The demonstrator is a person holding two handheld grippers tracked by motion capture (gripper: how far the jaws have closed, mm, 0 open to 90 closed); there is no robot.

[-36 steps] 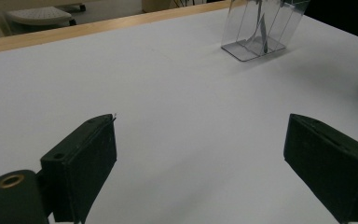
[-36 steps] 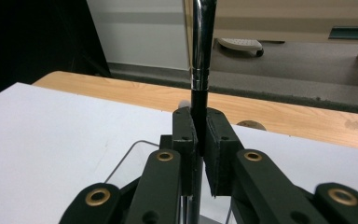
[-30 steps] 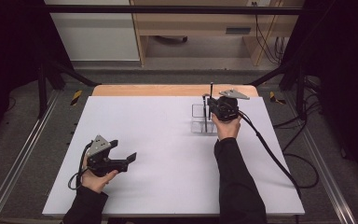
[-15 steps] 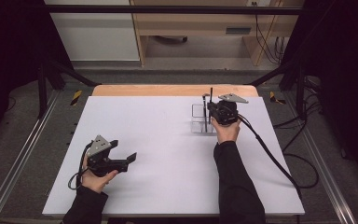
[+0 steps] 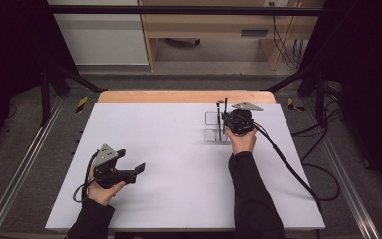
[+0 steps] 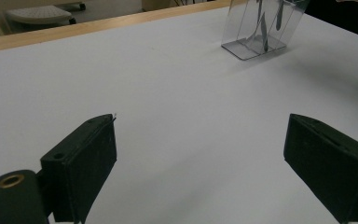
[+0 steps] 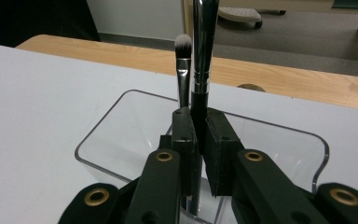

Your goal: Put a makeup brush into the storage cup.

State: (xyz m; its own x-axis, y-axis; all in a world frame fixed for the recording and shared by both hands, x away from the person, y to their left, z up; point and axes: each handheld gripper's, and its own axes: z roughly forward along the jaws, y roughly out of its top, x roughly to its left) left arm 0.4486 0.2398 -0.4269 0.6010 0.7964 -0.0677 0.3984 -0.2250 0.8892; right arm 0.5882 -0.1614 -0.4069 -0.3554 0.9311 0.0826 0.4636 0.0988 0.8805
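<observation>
A clear acrylic organizer (image 5: 210, 125) (image 7: 103, 135) (image 6: 242, 46) stands on the far right part of the white table (image 5: 179, 144). My right gripper (image 5: 227, 122) (image 7: 199, 135) is above it, shut on the handle of a black makeup brush (image 5: 225, 112) (image 7: 200, 56) held upright, its lower end down inside the organizer. A thinner brush (image 7: 182, 65) with a pale tip stands in the organizer just behind the jaws. My left gripper (image 5: 138, 169) (image 6: 200, 144) rests low near the table's front left, open, with nothing between its jaws.
A wooden strip (image 5: 179, 96) runs along the table's far edge. The right gripper's cable (image 5: 288, 169) trails over the table's right side to the floor. Metal rails (image 5: 25, 164) flank the table. Bare white surface lies between the two grippers.
The right gripper has sunk slightly with the brush toward the organizer. The left gripper has stayed put.
</observation>
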